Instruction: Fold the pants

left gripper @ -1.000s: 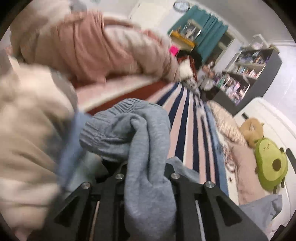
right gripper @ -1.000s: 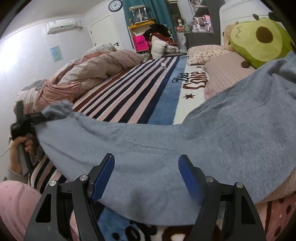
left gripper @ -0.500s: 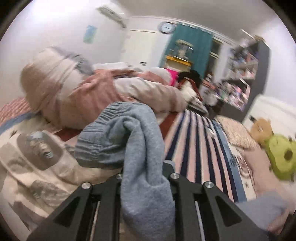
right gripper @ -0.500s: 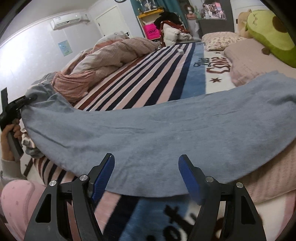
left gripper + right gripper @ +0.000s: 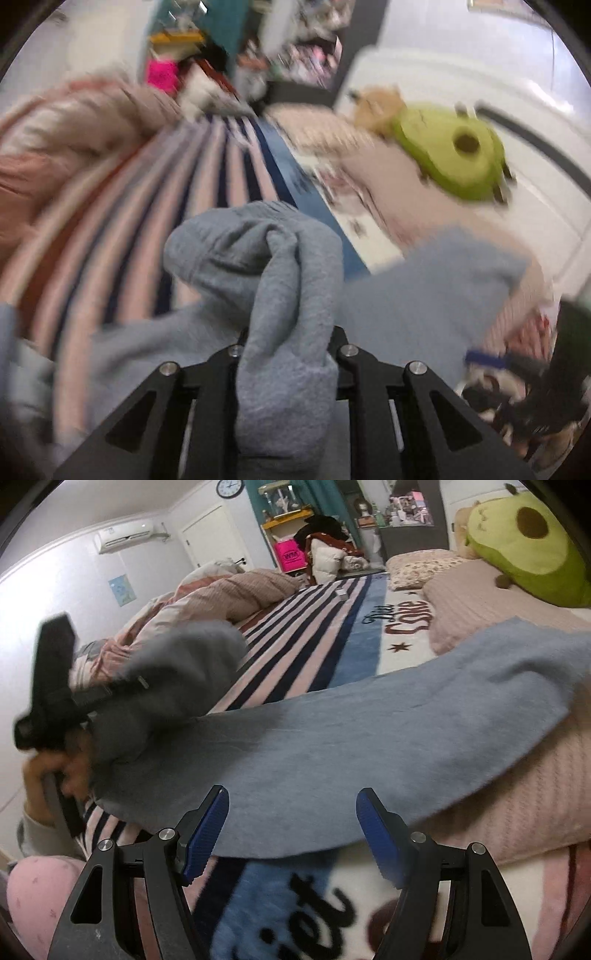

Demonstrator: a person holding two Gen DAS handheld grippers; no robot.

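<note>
Left gripper (image 5: pixel 288 343) is clamped on a bunched end of the grey pants (image 5: pixel 332 738), lifted off the bed (image 5: pixel 306 653). My left view is motion-blurred, so which end it holds is unclear. Rest of the pants lies across the bed onto a pink pillow (image 5: pixel 517 805). Right gripper (image 5: pixel 291 834) is spread wide, holding nothing, just short of the pants' near edge.

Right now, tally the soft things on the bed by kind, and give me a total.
Grey pants, one end shut in the left claw: 1
Plush toys, green avocado and tan one behind it: 2
Pillows, pink and floral: 2
Bunched pink duvet: 1
Striped blanket: 1
Total: 7
</note>
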